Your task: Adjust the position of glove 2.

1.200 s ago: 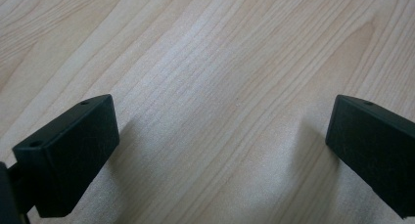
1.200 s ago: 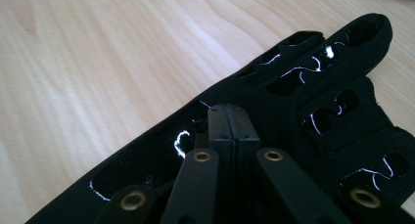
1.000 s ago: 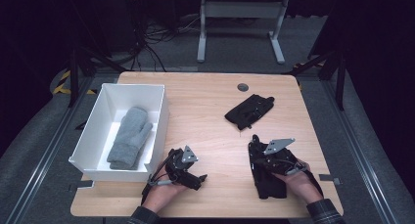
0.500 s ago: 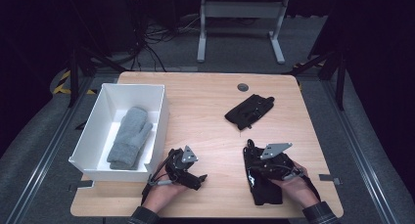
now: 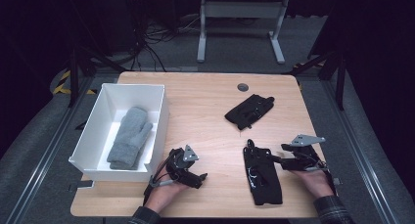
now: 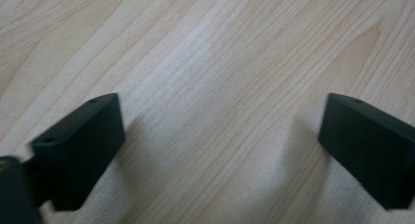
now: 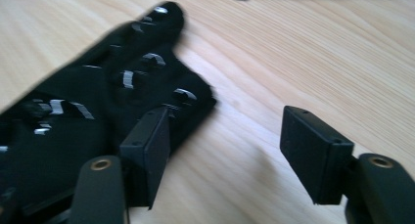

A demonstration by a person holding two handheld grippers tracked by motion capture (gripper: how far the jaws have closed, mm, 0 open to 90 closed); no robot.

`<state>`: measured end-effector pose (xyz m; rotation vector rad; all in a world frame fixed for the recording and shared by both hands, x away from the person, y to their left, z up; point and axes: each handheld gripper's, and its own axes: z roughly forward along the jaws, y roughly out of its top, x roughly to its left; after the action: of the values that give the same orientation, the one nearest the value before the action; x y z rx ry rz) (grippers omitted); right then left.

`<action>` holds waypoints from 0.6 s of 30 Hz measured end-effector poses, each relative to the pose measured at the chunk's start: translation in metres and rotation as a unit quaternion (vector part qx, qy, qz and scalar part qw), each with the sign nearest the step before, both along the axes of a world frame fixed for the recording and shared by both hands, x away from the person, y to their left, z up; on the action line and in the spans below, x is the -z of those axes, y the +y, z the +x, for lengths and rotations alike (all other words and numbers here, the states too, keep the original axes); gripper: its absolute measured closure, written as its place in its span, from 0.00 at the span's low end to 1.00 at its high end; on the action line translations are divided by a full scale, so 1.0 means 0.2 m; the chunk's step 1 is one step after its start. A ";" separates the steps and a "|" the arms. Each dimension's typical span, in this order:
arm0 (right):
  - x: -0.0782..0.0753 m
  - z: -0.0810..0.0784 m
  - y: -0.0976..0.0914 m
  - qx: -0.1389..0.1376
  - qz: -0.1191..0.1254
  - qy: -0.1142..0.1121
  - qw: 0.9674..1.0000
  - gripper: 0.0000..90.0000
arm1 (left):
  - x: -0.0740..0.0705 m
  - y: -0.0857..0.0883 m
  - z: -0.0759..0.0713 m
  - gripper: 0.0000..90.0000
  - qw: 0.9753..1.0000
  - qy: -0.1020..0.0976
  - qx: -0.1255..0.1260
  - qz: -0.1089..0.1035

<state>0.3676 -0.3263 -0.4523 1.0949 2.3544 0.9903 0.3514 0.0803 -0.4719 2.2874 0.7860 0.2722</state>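
Observation:
A black glove (image 5: 262, 177) with pale markings lies flat near the table's front edge, fingers pointing away from me. My right gripper (image 5: 280, 161) sits just right of it, and its jaws have just been opening. In the right gripper view the gripper (image 7: 227, 121) has only bare wood between its jaws, and the left jaw overlaps the glove's (image 7: 98, 101) edge. My left gripper (image 5: 198, 179) rests on the table near the white box. Its jaws (image 6: 220, 116) have just been closing slightly, but they stand wide over bare wood.
A white box (image 5: 93, 131) at the left holds a grey mitten (image 5: 128, 136). A second black glove (image 5: 249, 110) lies farther back on the wooden table (image 5: 205, 116). A small dark round inset (image 5: 242, 87) sits near the far edge.
My right gripper has slid to the right off the near black glove and opened, leaving the glove flat on the table. The left hand has stayed where it was.

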 end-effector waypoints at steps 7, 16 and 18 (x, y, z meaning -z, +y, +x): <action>0.05 0.04 -0.05 0.045 -0.017 -0.013 0.999 0.31 | -0.03 -0.04 0.02 0.50 1.000 0.007 -0.017 -0.009; 0.08 0.06 -0.08 0.057 0.002 -0.019 0.998 0.24 | -0.11 -0.13 0.15 0.99 0.999 0.026 -0.009 -0.023; 0.08 0.07 -0.09 0.060 0.004 -0.015 0.998 0.23 | -0.14 -0.16 0.20 1.00 0.999 0.029 -0.001 -0.025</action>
<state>0.3807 -0.3438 -0.4676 1.2001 2.2344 0.9684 0.3921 0.0481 -0.4446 2.2552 0.8156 0.1867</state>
